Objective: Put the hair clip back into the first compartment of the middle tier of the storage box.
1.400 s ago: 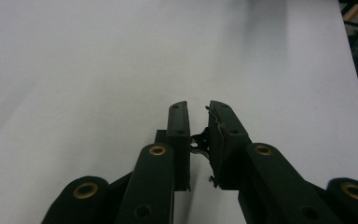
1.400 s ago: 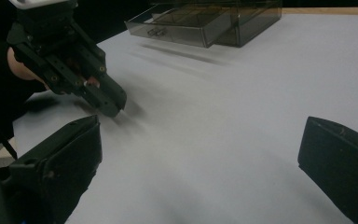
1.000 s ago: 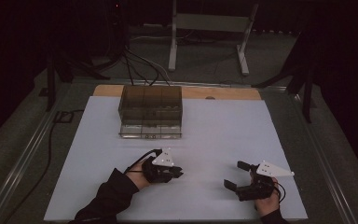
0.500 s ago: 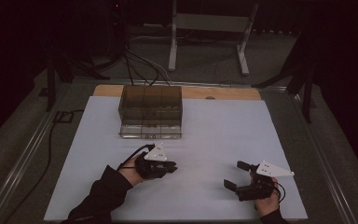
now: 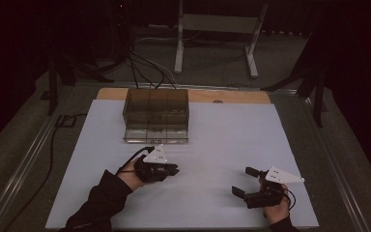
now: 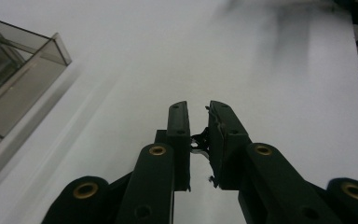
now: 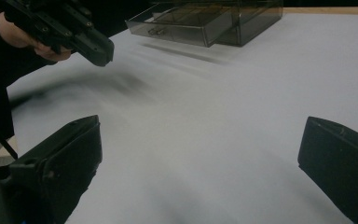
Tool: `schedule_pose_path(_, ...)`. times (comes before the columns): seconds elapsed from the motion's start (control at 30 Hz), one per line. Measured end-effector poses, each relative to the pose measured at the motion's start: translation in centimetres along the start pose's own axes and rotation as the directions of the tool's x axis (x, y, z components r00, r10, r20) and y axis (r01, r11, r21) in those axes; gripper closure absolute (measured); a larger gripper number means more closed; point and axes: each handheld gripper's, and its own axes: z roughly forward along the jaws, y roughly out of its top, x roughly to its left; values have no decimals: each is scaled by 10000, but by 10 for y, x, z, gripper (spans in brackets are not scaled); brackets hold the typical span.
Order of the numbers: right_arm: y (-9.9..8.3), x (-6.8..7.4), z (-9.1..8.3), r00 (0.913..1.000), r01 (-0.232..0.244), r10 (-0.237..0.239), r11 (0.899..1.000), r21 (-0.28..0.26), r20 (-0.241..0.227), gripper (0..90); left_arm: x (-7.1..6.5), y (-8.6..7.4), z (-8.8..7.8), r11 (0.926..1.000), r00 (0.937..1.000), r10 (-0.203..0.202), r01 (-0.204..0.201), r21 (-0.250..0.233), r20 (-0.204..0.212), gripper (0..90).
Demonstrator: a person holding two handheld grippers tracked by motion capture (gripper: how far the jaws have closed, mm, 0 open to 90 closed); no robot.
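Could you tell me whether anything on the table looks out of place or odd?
Only one thing stands out: the smoky plastic drawer box has its bottom drawer pulled partly out, clearest in the right gripper view. The box sits square on the white sheet. The left tongs are nearly closed and the right tongs are wide open.

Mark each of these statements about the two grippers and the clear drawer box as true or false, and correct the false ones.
1. The right gripper is wide open. True.
2. The left gripper is wide open. False: its jaws stand nearly closed, with a narrow gap.
3. The clear drawer box sits at the far side of the white sheet. True.
4. The right gripper holds the box. False: it is apart from the box, with nothing between its jaws.
5. A bottom drawer sticks out slightly. True.
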Motion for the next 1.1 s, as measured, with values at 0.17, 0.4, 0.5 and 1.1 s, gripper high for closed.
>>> schedule_pose_path(0.17,0,0,0,10000,-7,7,10000,11,12,0,7,0,-8,9997,9997,-163,159,-205,-192,807)
schedule_pose_path(0.4,0,0,0,10000,-53,53,10000,-22,-4,0,12,1,-18,9989,9989,-280,265,-386,-387,807)
schedule_pose_path(0.5,0,0,0,10000,-63,63,10000,-12,12,0,16,2,-24,9979,9980,-401,376,-526,-480,807)
schedule_pose_path(1.1,0,0,0,10000,-71,71,10000,8,-2,0,33,1,-47,9950,9921,-750,679,-727,-1002,806)
